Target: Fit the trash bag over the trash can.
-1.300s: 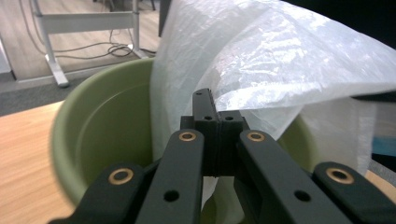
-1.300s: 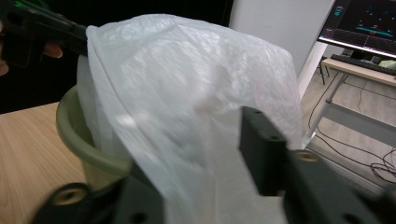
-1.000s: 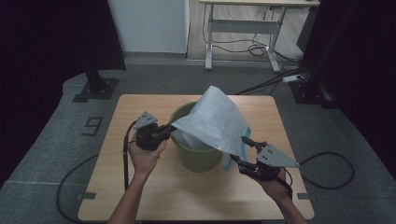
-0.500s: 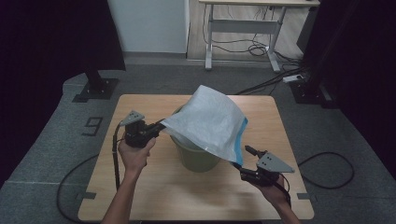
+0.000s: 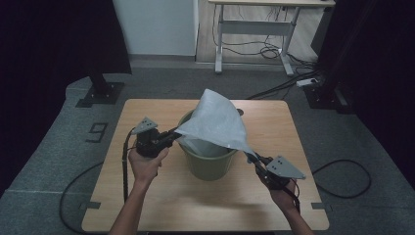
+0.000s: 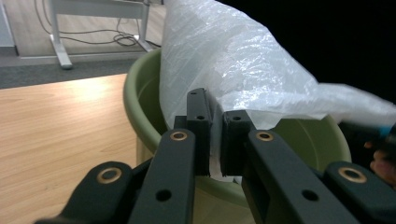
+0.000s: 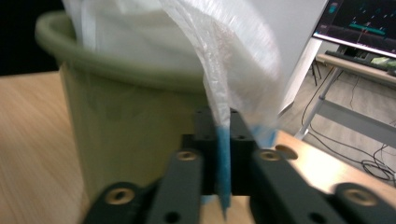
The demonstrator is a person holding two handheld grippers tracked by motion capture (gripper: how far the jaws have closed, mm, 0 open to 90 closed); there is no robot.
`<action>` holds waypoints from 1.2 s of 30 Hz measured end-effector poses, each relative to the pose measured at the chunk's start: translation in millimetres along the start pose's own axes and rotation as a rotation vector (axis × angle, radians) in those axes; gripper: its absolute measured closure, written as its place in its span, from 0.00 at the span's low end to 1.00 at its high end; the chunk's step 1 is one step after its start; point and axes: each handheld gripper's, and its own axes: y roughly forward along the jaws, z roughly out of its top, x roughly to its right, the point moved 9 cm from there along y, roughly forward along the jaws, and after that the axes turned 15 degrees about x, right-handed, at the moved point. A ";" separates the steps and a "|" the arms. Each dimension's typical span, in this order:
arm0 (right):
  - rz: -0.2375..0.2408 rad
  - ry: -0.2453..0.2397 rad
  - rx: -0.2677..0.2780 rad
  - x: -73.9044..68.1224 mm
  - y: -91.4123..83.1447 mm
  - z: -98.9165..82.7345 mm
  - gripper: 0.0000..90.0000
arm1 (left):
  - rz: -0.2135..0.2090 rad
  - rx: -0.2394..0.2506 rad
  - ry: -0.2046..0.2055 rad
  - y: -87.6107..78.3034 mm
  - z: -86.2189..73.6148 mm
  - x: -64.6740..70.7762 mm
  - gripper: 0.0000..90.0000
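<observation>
- The jaws of the left gripper (image 5: 169, 136) are clenched on one edge of the white plastic bag (image 5: 215, 125); in the left gripper view the film is pinched between the two pads, with the green bin (image 5: 208, 161) just behind.
- The jaws of the right gripper (image 5: 252, 157) have just been closing and now clamp the bag's blue-trimmed edge (image 7: 223, 163), which runs straight down between the pads in the right gripper view.
- The bag is stretched between the two grips, tented over the bin, its peak toward 12 o'clock; part of it hangs inside the bin.
- The bin stands at the middle of the table (image 5: 147, 205), the left grip at its 9 o'clock, the right grip at about 4 o'clock.
- Step in hand, as I judge it: lining the bin, with the bag's mouth being spread open.
- The next move likely calls for pulling the edges apart and down over the rim, keeping both grips firm so the thin film neither slips nor tears.
</observation>
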 end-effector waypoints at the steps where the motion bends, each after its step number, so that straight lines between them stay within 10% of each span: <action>1: -0.009 -0.004 0.000 3.6 -0.7 3.6 0.98 | -0.005 -0.001 0.004 0.7 0.0 1.2 0.92; 5: -0.035 -0.004 0.009 13.7 -3.6 16.4 0.98 | -0.061 -0.016 0.060 2.0 0.4 14.3 0.71; 15: -0.072 -0.057 0.019 23.6 -6.1 40.8 0.98 | 0.005 0.056 0.201 -3.5 24.7 37.3 0.35; 36: 0.008 -0.077 0.046 3.0 -1.6 55.7 0.98 | -0.066 0.006 0.229 19.4 23.5 61.6 0.40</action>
